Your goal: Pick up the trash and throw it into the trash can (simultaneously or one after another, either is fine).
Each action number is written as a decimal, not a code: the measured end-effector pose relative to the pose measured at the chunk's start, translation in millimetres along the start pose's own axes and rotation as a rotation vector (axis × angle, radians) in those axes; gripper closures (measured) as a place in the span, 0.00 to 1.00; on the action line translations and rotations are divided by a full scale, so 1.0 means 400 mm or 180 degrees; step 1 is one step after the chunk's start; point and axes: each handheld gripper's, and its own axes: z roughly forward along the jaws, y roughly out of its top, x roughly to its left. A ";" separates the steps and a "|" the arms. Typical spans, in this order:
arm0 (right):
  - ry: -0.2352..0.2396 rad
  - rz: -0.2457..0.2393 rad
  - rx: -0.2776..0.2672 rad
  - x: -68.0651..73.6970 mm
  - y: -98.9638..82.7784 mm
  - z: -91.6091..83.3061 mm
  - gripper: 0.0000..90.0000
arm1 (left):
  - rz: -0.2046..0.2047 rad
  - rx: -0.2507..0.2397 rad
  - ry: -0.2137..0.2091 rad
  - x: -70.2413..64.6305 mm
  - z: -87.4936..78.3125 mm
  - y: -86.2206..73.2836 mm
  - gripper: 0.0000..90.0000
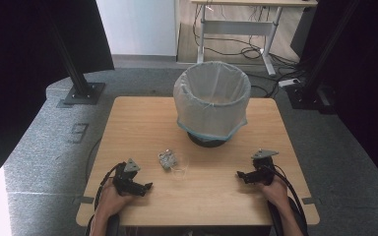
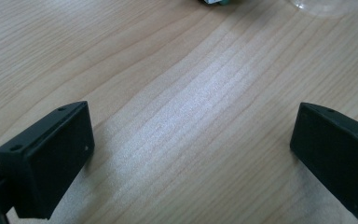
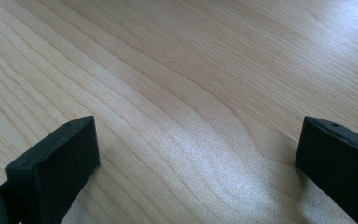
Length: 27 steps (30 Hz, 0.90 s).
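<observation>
A small crumpled wrapper [image 1: 168,159] lies near the middle of the wooden table [image 1: 128,128], with a bit of clear plastic [image 1: 180,167] beside it. My left gripper [image 1: 147,187] rests near the front left, held by a hand, jaws wide open over bare wood [image 2: 191,140]. The wrapper's edge [image 2: 212,2] peeks in at the top of the left gripper view. At the front right, my right gripper [image 1: 239,175] is also open, its jaws over bare wood [image 3: 196,154]. Both point inward toward the table's middle.
A bin lined with a white bag [image 1: 212,101] stands at the back centre of the table. Grey floor [image 1: 34,147] surrounds the table; black frame posts [image 1: 76,73] and a desk with cables [image 1: 246,44] stand behind.
</observation>
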 end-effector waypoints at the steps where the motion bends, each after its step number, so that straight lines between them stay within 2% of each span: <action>1: -0.0009 0.0009 0.0004 0.001 0.000 -0.001 0.00 | -0.0007 0.0000 0.0007 -0.001 0.000 0.000 0.00; 27: -0.0024 0.0025 0.0003 0.003 -0.001 -0.002 0.00 | -0.0112 0.0038 0.0090 -0.009 0.002 0.007 0.00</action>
